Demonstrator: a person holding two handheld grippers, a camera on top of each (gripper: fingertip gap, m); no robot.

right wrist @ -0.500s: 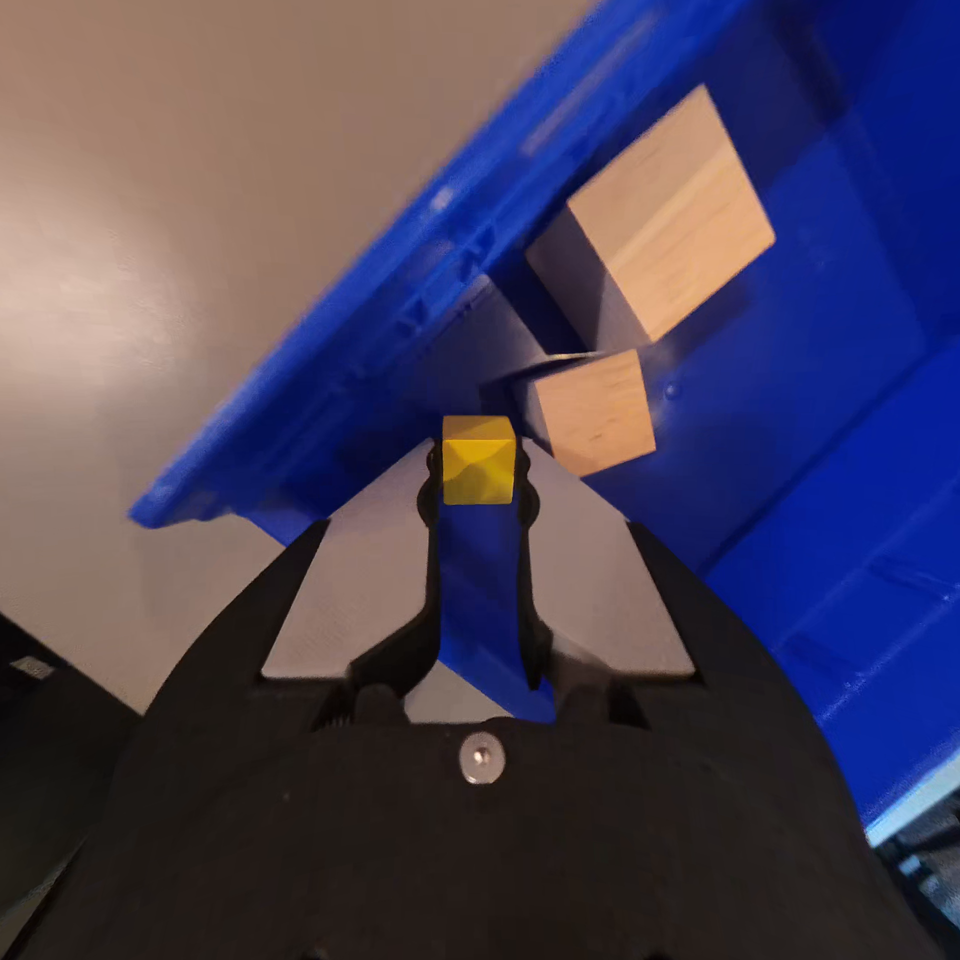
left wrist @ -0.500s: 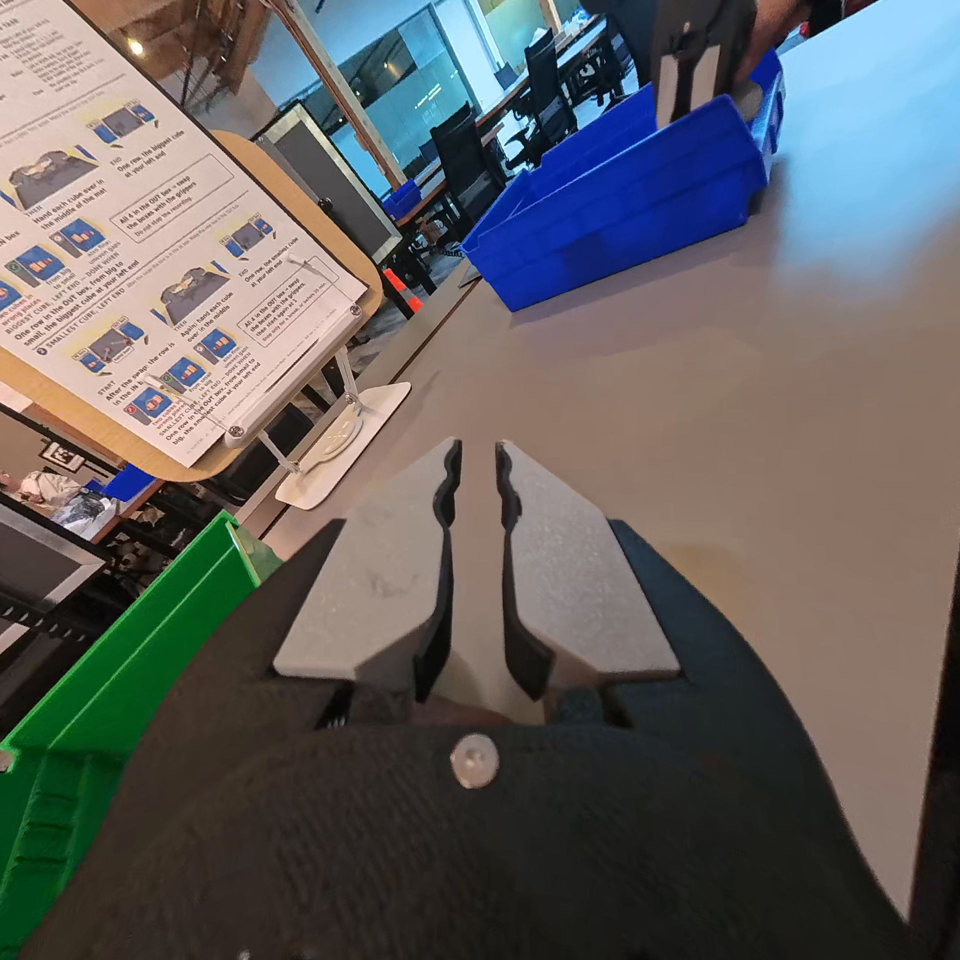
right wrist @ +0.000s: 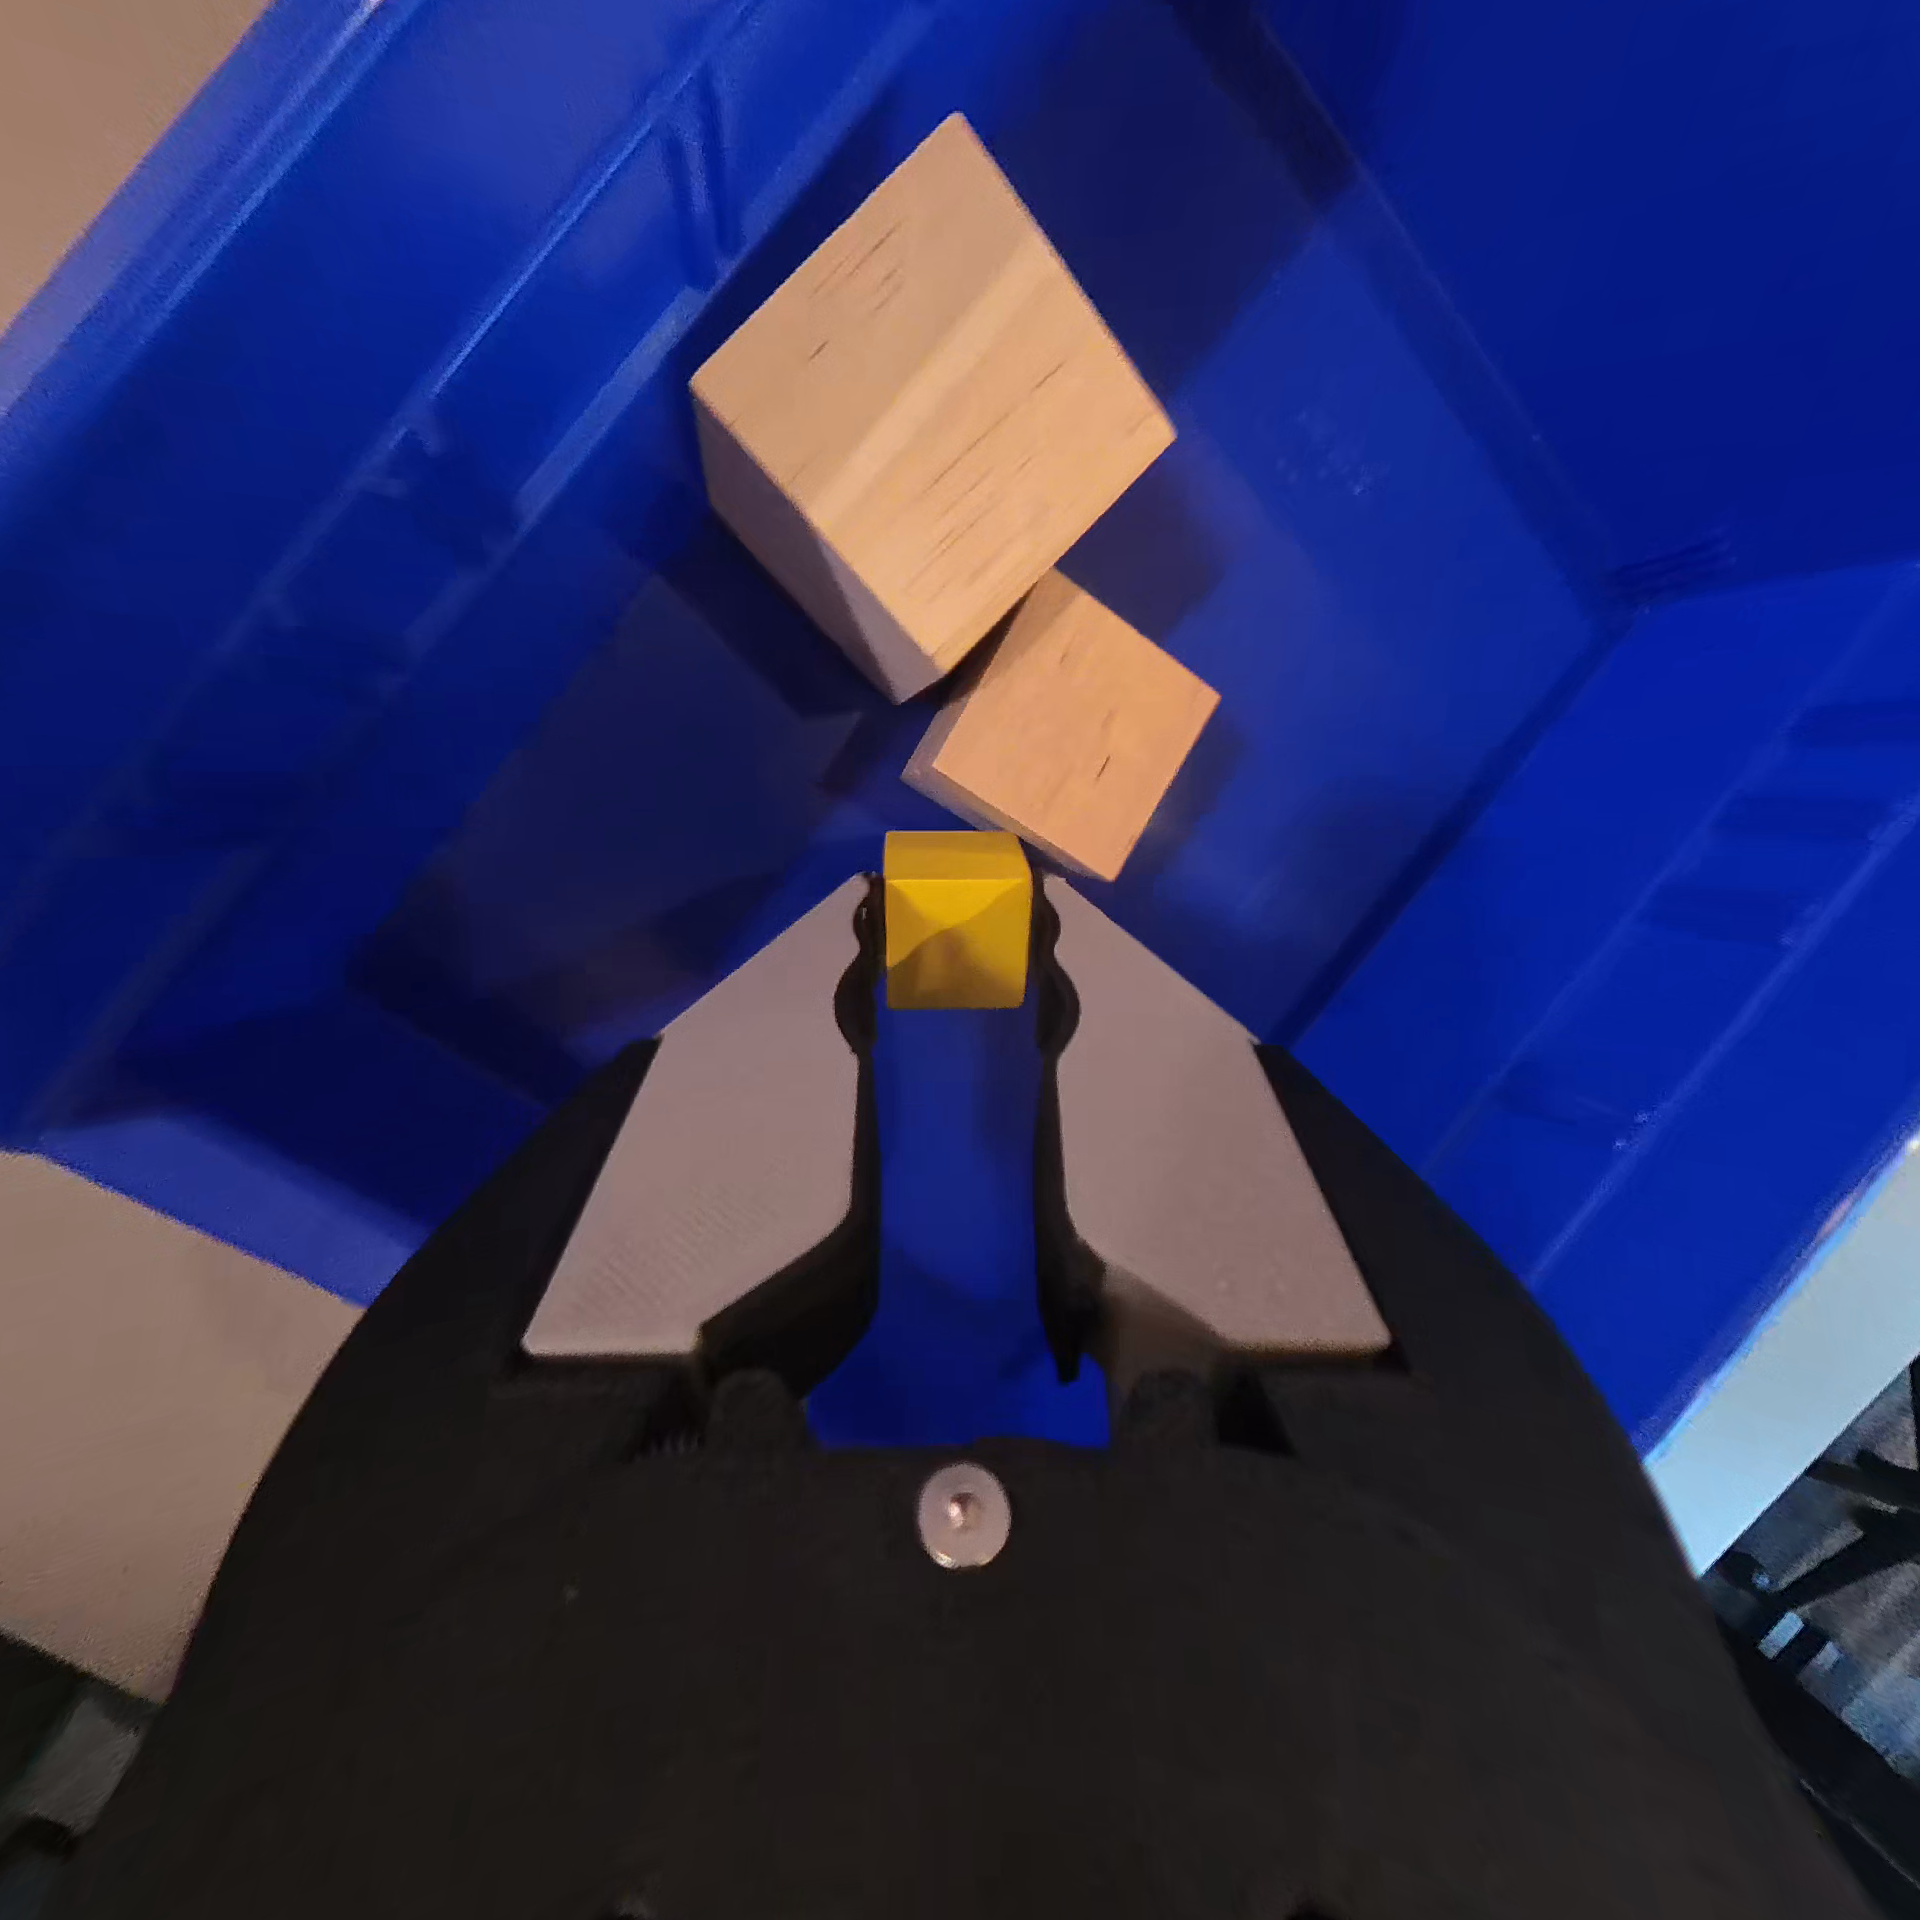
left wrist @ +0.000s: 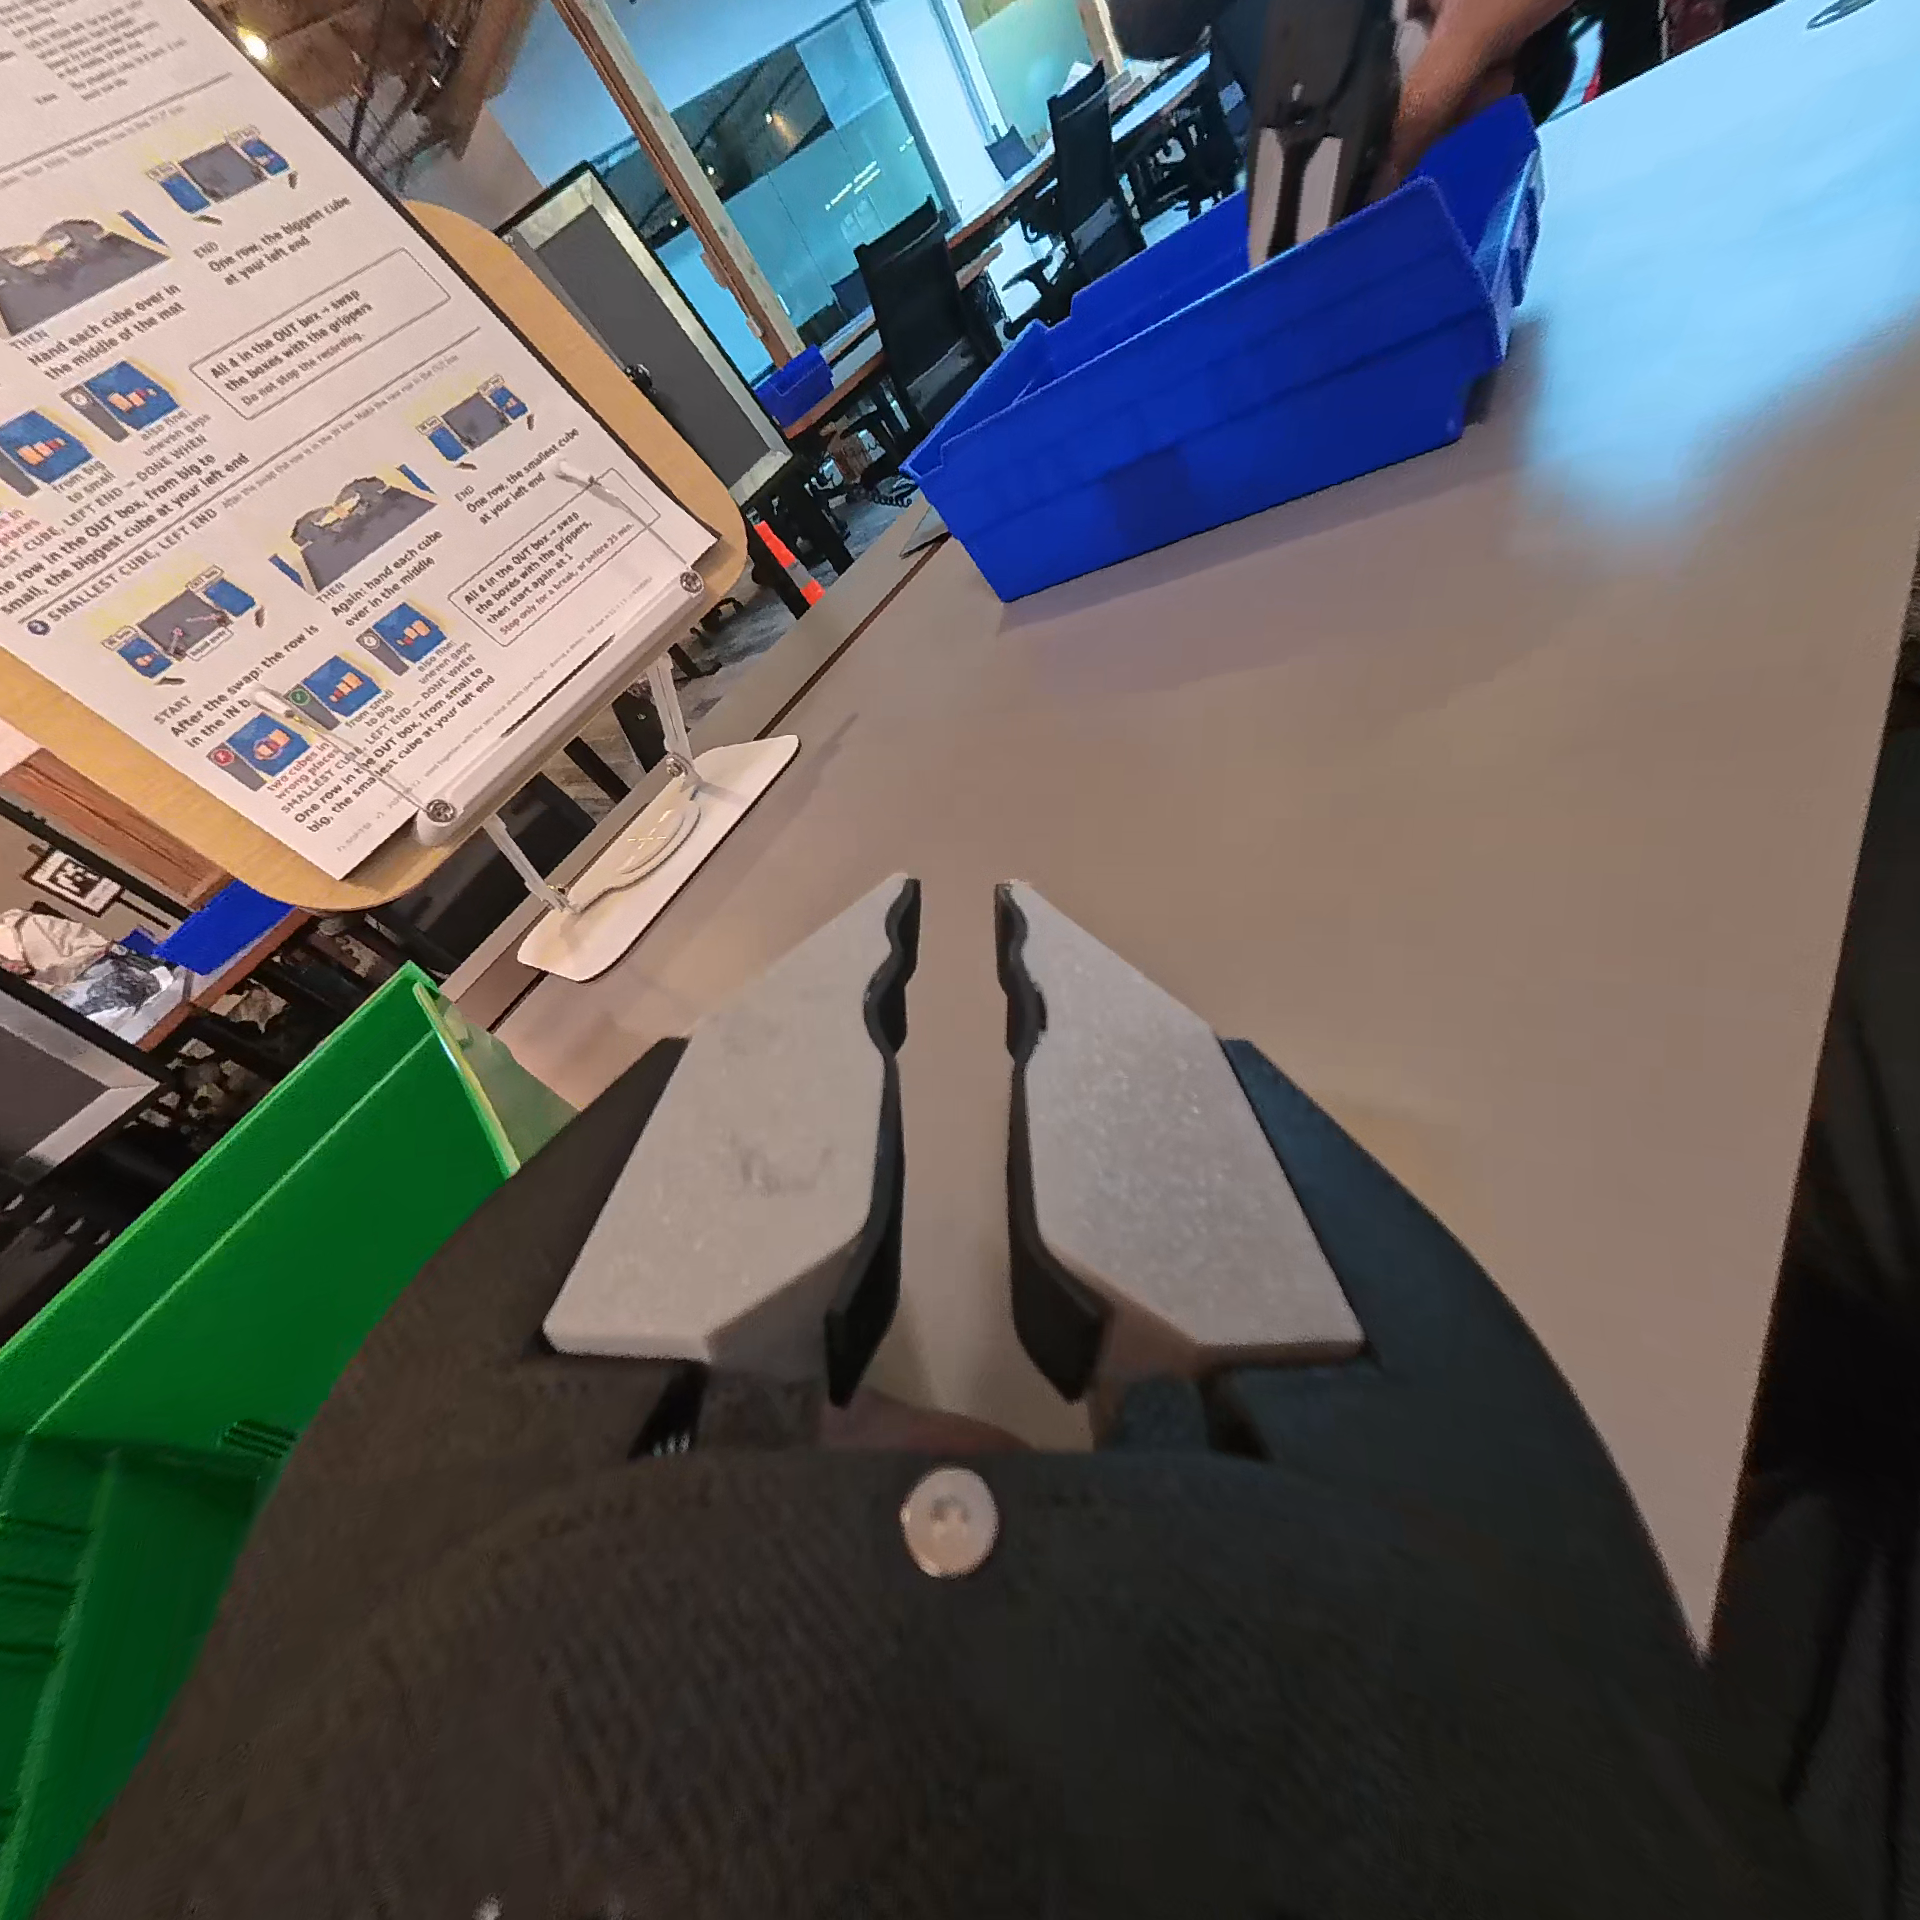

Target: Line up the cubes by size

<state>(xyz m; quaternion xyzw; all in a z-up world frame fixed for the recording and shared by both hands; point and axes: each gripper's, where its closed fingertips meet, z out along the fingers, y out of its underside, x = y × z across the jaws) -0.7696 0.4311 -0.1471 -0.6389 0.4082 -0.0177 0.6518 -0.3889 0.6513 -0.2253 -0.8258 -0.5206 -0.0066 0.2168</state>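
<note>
Grey table (left wrist: 1351, 831), blue bin (right wrist: 1558, 935), right tool (right wrist: 954, 914) gripping yellow cube (right wrist: 953, 920) beside wooden cubes (right wrist: 925, 416)

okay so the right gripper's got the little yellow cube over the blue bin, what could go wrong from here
1. The right gripper pinches the yellow cube only at its fingertips, so it could slip or twist out.
2. The cube sits very close to the small wooden cube; lowering it may nudge that one and the large wooden cube beside it.
3. The wooden cubes lie askew in the blue bin, so the row may end up crooked.
</note>
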